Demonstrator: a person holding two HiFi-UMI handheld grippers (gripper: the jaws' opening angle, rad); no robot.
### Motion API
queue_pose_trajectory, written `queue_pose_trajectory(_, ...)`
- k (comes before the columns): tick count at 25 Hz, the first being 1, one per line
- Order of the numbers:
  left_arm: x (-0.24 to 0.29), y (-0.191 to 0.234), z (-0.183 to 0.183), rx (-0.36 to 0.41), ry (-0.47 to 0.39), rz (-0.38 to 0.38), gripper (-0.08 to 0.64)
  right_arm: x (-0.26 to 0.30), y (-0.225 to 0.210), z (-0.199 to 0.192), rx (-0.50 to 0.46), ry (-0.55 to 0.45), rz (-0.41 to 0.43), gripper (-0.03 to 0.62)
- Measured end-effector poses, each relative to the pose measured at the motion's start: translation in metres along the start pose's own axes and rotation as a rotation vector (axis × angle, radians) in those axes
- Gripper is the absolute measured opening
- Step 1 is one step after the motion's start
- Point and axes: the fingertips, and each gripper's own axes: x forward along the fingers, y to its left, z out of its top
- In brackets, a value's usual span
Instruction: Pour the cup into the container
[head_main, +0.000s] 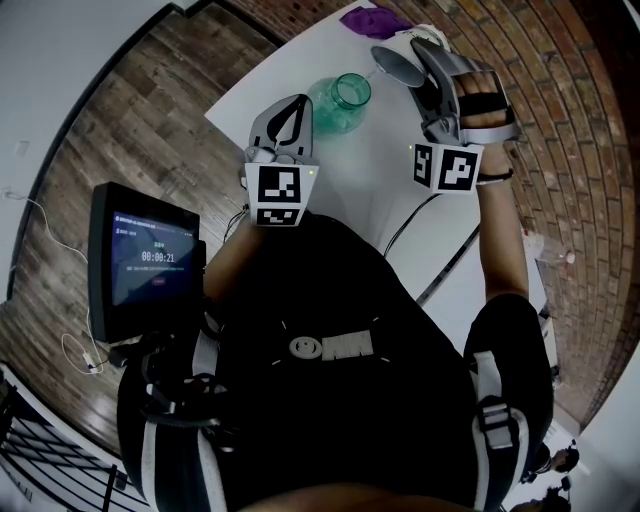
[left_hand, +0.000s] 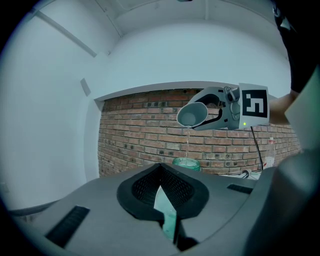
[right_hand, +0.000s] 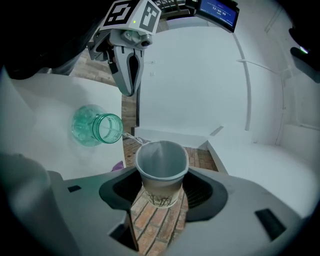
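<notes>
**Pour under way, likely near its end**
Your right claw (right_hand: 161, 187) grips the paper cup (right_hand: 160, 160), tipped above the green jar (head_main: 343, 100) near the counter's (head_main: 400, 210) left edge. A thin stream (left_hand: 187, 145) drops into the jar's mouth. Your left claw (head_main: 297, 105) sits closed and empty just beside the jar. The cup looks almost drained.

Lab-like room: brick wall (left_hand: 140, 135), monitor (head_main: 150, 258)
</notes>
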Motion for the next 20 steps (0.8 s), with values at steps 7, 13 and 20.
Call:
queue_pose_trajectory(7,0.000,-0.001,0.001,-0.001,-0.001,-0.003,-0.006,-0.004,-0.017,-0.005,-0.040,0.005,-0.035,0.261)
queue_pose_trajectory(13,0.001,-0.003,0.001,0.000,-0.004,-0.007,-0.006,-0.007,-0.028,-0.004,-0.062,0.000,-0.059,0.261)
queue_pose_trajectory(20,0.002,-0.005,0.001,0.000,-0.002,-0.011,-0.006,-0.009,-0.030,-0.001,-0.070,-0.010,-0.064,0.261)
